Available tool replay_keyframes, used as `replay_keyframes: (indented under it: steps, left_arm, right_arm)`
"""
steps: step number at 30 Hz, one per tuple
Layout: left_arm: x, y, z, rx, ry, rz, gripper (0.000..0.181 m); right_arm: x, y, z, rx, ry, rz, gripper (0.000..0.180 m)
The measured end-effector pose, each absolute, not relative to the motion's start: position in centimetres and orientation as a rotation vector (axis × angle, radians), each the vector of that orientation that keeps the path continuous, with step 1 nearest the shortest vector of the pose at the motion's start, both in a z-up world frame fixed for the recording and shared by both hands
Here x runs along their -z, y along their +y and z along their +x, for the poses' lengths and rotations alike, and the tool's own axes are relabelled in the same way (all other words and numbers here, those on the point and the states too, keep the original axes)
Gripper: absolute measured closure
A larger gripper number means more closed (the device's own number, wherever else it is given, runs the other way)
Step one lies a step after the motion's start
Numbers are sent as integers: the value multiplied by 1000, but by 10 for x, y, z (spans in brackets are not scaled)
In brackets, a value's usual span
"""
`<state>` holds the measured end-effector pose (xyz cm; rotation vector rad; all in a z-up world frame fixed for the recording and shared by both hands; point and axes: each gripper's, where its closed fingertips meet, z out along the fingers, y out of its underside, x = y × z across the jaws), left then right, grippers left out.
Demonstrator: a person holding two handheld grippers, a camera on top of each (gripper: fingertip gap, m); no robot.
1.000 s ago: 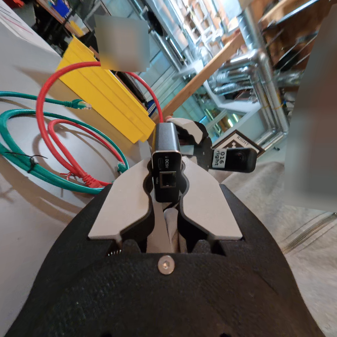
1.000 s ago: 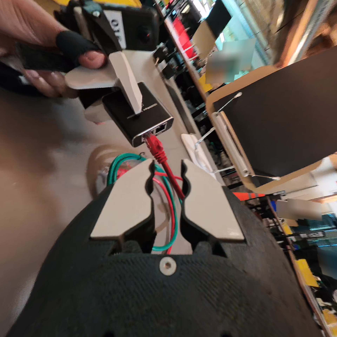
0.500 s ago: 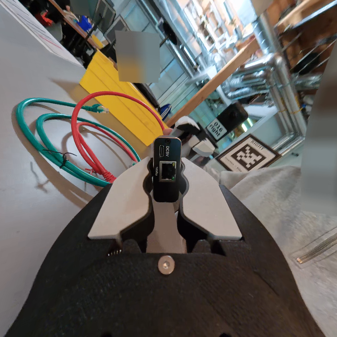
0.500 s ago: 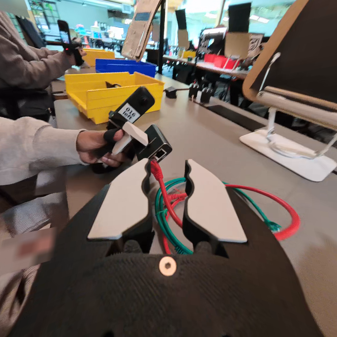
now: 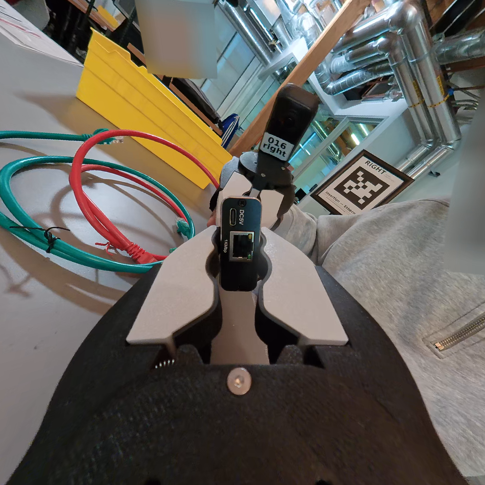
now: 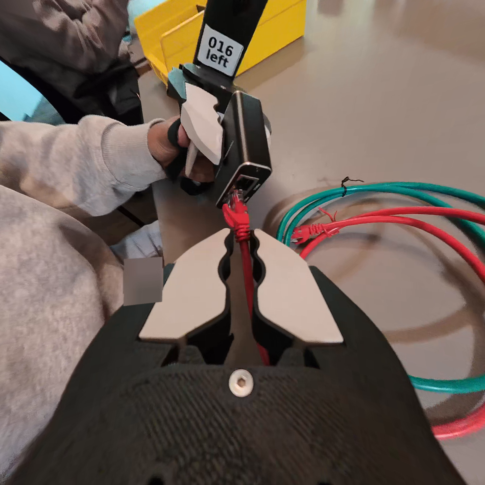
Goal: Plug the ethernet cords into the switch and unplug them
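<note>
Right wrist view: the right gripper (image 6: 241, 236) clenches the red ethernet cord (image 6: 248, 275) behind its plug (image 6: 236, 207), whose clear tip sits at the switch's port, apparently for plugging or unplugging. The left gripper (image 5: 239, 258) grasps the small black metal switch (image 5: 240, 244) above the table (image 5: 52, 301), steadying it.

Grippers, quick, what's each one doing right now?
Left gripper: closed on the black switch.
Right gripper: closed on the red ethernet cord, its plug at the switch's port.

Bright, fisheye warp, blurry edges
</note>
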<state>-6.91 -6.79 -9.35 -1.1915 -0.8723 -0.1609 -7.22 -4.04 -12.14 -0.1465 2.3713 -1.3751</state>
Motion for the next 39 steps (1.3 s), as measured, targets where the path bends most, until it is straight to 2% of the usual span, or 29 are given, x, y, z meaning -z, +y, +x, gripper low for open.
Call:
replay_keyframes:
  steps: [1, 35, 39]
  left_arm:
    - [93, -68, -69, 165, -871, -1188, 157]
    - [114, -52, -66, 152, -960, -1392, 155]
    - [105, -60, -71, 182, -949, -1257, 155]
  right_arm:
    - [120, -41, -72, 1377, 2345, -133, 168]
    - [140, -36, -67, 1186, 2552, -196, 170]
    - [132, -40, -72, 1257, 2484, -143, 170]
